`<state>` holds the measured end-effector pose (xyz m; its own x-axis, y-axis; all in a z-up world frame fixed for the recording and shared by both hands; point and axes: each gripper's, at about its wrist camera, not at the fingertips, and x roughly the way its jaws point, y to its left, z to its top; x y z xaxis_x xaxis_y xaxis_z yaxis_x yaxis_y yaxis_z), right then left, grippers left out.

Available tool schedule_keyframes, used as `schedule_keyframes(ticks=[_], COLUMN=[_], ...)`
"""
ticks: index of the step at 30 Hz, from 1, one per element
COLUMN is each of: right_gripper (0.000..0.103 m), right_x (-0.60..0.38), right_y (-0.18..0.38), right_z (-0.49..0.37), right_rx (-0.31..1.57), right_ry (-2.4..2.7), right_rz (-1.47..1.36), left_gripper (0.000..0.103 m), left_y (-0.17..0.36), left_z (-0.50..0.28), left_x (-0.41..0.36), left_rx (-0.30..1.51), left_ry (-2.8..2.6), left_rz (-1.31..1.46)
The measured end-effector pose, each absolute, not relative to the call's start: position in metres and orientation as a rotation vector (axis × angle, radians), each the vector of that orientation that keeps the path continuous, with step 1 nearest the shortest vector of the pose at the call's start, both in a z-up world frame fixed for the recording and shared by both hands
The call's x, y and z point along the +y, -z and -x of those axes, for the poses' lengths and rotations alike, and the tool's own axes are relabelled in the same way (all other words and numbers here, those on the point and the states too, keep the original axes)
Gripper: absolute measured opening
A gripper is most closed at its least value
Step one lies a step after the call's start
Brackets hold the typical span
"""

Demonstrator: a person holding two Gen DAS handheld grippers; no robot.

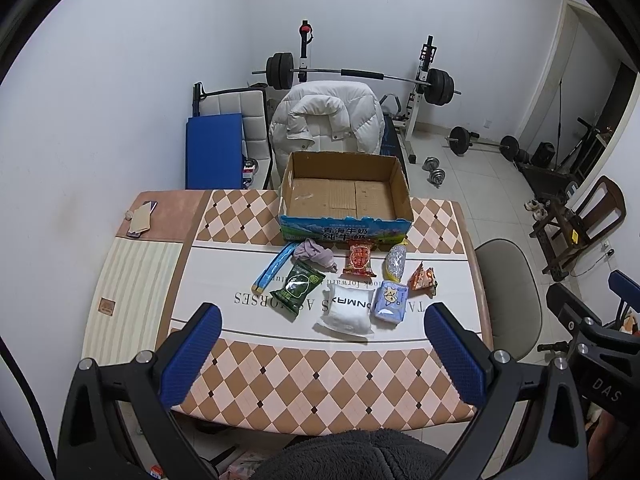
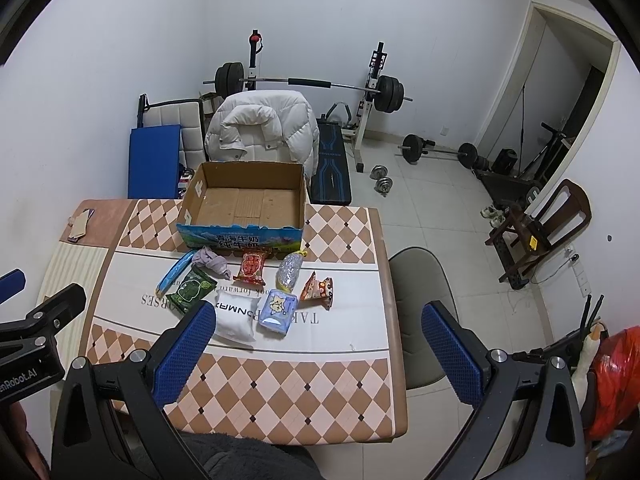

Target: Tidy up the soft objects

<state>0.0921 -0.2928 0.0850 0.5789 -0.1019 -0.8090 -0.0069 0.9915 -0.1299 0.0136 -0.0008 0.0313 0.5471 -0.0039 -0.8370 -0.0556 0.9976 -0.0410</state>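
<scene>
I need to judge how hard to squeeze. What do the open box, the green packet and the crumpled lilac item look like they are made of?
Open brown box: corrugated cardboard, matte brown inside, with a printed blue outer wall.
Dark green snack packet: apparently thin plastic film; it looks glossy and crinkled.
Crumpled lilac item: probably soft woven or knitted cloth, matte, lying in loose folds.

White walls and pale tiled floor (image 2: pixel 420 208) surround a barbell rack (image 1: pixel 362 76), a jacket-draped chair (image 1: pixel 326 120) and a checkered table (image 1: pixel 320 380).
</scene>
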Motion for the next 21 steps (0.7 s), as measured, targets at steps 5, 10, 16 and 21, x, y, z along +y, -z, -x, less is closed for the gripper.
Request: schedule_keyframes(ticks=[5, 10, 16, 21], right_gripper=[0.103, 0.103, 0.103, 0.103], right_x=[-0.2926, -0.2928, -0.2913, -0.2922], right_y=[-0.0857, -0.0871, -0.0914, -0.0884], right_z=[-0.0924, -0.0941, -0.0998, -0.0976], right_rx=[0.950, 0.948, 0.949, 0.950], right_ry=[0.057, 0.058, 0.056, 0.057], right_rz=[0.124, 0.122, 0.123, 0.121], left_gripper=[0.103, 0.103, 0.103, 0.103], left_y=[-0.0313, -0.0298, -0.0279, -0.0274], left_z=[-0.0142, -0.0124, -0.0095, -0.0087], left_x=[-0.0004, 0.0000, -0.0005, -0.0007], left_rx=[0.990, 0.988, 0.987, 0.986], left_ry=[-0.031, -0.030, -0.030, -0.029], left_rz=[0.063, 0.062, 0.061, 0.061])
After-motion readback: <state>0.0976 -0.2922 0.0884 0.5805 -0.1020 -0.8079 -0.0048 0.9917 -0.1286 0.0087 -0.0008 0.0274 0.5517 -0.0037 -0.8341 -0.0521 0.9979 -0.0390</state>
